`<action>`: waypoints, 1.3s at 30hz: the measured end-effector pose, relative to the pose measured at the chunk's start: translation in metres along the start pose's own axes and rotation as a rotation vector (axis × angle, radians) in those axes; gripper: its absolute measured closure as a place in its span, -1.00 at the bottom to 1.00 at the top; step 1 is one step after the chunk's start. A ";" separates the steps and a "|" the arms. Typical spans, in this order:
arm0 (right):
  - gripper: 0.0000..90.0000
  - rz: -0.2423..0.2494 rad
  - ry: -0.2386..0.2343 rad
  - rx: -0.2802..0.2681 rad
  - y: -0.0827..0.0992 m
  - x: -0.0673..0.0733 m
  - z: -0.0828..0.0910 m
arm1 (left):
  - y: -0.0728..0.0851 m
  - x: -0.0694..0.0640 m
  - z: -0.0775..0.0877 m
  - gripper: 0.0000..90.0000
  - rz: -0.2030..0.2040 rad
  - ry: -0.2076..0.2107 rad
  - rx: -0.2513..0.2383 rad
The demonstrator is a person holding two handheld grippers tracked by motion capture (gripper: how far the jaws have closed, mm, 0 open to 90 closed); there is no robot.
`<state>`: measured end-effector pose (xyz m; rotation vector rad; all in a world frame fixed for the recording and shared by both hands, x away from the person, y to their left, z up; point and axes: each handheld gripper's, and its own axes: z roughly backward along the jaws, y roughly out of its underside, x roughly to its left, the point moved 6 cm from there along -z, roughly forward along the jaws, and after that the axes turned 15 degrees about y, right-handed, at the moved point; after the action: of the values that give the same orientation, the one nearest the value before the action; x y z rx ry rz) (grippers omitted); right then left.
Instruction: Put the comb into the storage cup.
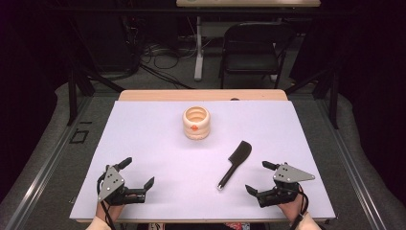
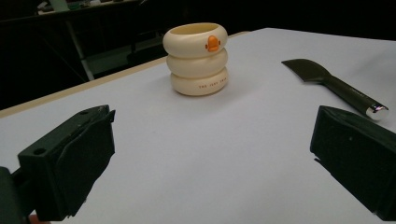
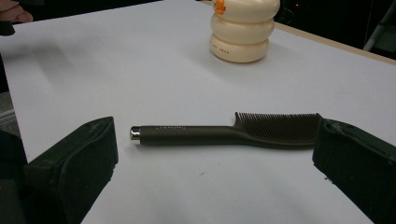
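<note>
High view: both grippers low at the near table (image 1: 143, 124) edge, left gripper (image 1: 138, 172) and right gripper (image 1: 262, 176) wide, empty. Comb (image 1: 235, 163) lies flat just beyond the right; cup (image 1: 196, 122) mid-table, farther. Likely pre-grasp; next, right closes on the comb handle.

Black comb (image 3: 229, 131) flat between spread jaws – cream holder (image 3: 242, 28) (ringed) beyond.
</note>
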<state>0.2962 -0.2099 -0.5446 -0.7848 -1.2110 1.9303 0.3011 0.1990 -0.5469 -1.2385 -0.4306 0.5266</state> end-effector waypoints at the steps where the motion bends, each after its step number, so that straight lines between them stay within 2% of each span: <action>1: -1.00 0.002 -0.003 0.002 -0.001 0.001 -0.002 | 0.000 0.000 0.000 -1.00 0.001 0.001 0.000; 39: -1.00 0.022 -0.060 0.078 -0.011 0.020 -0.035 | 0.000 0.001 -0.001 -1.00 0.005 -0.002 0.003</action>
<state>0.3157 -0.1733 -0.5505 -0.7072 -1.1599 2.0195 0.3025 0.1988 -0.5474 -1.2365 -0.4285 0.5327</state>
